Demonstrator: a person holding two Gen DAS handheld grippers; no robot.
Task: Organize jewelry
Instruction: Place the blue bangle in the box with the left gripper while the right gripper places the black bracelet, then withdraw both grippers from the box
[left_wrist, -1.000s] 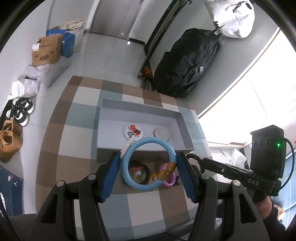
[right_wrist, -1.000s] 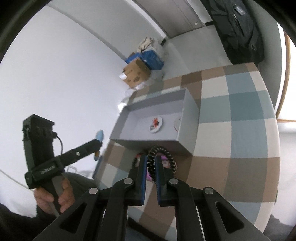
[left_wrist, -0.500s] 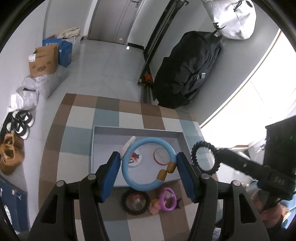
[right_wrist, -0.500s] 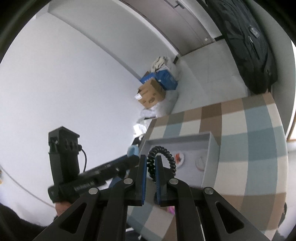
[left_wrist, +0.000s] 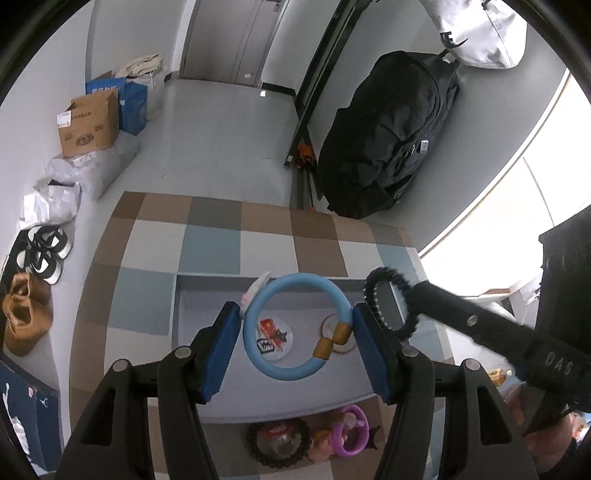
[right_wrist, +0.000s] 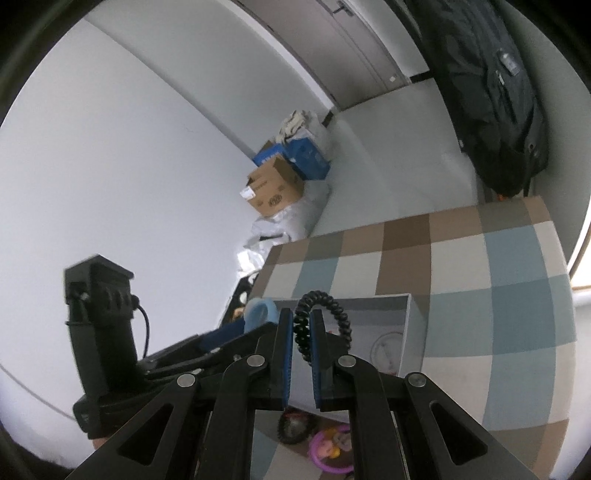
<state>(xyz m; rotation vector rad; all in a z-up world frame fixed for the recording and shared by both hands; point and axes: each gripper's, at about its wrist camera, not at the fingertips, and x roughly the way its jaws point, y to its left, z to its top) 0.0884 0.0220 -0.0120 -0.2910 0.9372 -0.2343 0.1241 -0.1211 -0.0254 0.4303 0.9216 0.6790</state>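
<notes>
Left gripper (left_wrist: 295, 341) clamps blue bangle (left_wrist: 295, 326) across its width, pads on either side, held flat above grey tray (left_wrist: 177, 317) at frame centre, probably for straight drop.

Right gripper (right_wrist: 302, 345) pinches black coil bracelet (right_wrist: 325, 317) by edge, loop upright over tray.

Purple ring (left_wrist: 351, 435) and beaded bracelet (left_wrist: 279, 445) lie on checked cloth, lower frame, outside tray.

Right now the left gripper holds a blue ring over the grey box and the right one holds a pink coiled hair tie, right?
Not quite: the coiled hair tie between the right gripper's fingers is black, as the right wrist view shows. The left gripper does hold the blue ring over the grey box.
</notes>
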